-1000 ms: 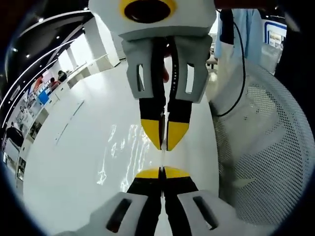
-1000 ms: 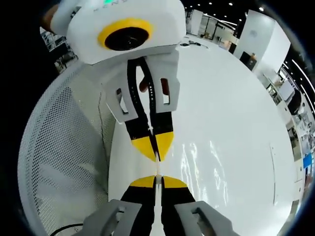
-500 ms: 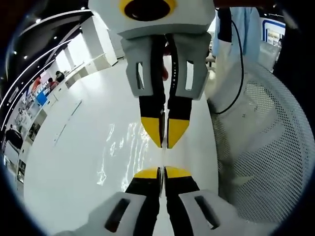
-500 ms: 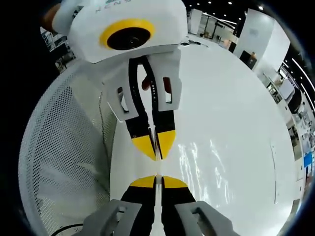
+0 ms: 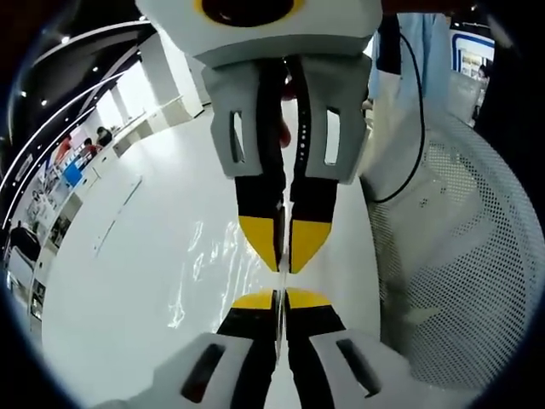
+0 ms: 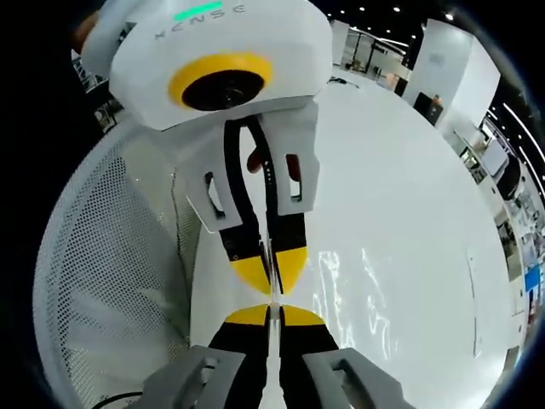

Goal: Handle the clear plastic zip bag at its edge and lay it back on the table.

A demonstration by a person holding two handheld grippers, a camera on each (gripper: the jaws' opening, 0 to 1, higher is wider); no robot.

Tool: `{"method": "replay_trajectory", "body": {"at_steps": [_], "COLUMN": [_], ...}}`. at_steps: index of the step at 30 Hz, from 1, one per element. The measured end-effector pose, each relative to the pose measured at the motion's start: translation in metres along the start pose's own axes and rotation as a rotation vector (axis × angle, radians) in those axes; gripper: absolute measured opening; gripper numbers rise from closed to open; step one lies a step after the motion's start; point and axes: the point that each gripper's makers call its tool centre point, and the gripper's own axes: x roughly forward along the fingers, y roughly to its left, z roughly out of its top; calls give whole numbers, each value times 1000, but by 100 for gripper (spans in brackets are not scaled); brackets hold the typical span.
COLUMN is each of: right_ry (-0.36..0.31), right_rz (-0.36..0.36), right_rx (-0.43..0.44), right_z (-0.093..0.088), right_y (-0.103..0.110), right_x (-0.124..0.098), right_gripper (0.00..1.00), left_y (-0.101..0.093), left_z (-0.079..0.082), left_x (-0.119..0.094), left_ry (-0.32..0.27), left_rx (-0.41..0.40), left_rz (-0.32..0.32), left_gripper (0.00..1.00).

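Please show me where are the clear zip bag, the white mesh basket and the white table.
clear zip bag (image 5: 217, 260), left gripper view, on its shiny crinkled film.
white mesh basket (image 6: 111, 281), right gripper view, on its perforated wall.
white table (image 6: 400, 170), right gripper view, on a bare part of its top.

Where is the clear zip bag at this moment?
In both views the clear zip bag hangs over the white table, its edge pinched between the facing left gripper and right gripper, beside the mesh basket.
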Motion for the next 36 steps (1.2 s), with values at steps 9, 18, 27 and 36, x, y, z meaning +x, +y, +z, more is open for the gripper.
{"method": "replay_trajectory", "body": {"at_steps": [9,18,27,36], "right_ry": [-19,-10,12,22], "right_rz": [-2,-9,-15,-23], "right_rx": [39,67,70,75], "right_z": [-1,-9,-19,-27], "right_y": [-2,-2,-2,-6], "right_x": [1,-2,-6,-10], "right_gripper": [0,0,0,0], "left_y": [0,3,2,4], "left_z": [0,-3,-4,-4], "left_x": [0,0,0,-1], "left_ry": [11,21,27,30], "left_rx": [-11,-17,-26,-24], "left_rz": [3,9,4,6], "left_gripper": [0,0,0,0]}}
